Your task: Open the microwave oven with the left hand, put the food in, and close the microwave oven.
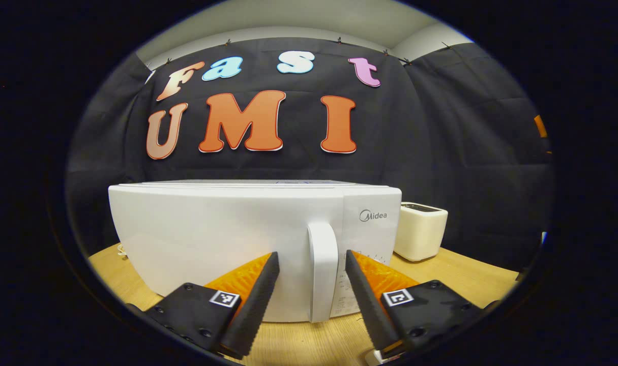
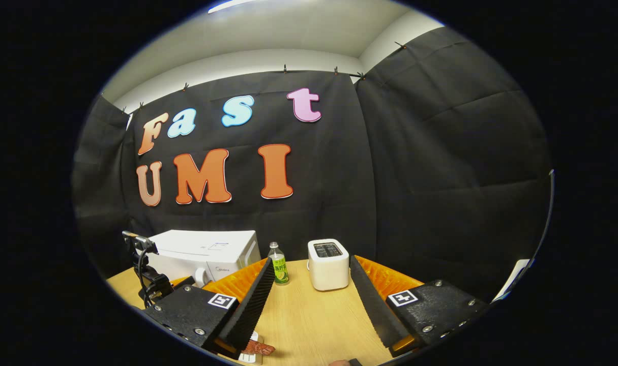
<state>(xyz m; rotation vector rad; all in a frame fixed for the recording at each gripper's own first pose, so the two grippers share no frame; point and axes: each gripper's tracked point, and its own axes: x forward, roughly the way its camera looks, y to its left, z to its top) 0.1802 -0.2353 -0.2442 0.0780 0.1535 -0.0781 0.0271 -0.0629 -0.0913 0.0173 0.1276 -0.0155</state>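
Left gripper (image 1: 311,264): jaws wide, microwave (image 1: 227,239) door handle (image 1: 322,269) between them, untouched.
Right gripper (image 2: 311,274): jaws wide, toaster (image 2: 328,264) ahead, bare table (image 2: 309,320) between.

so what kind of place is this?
Looks like a staged recording booth, not a real kitchen: black cloth wall behind a wooden table holding a microwave oven, toaster and bottle.

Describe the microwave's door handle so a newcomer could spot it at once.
Start at the big white box-shaped microwave oven on the light wooden table. On its front, where the plain door meets the printed control strip, stands the white upright bar handle, between the open left gripper's fingers. Nothing else juts from that flat face.
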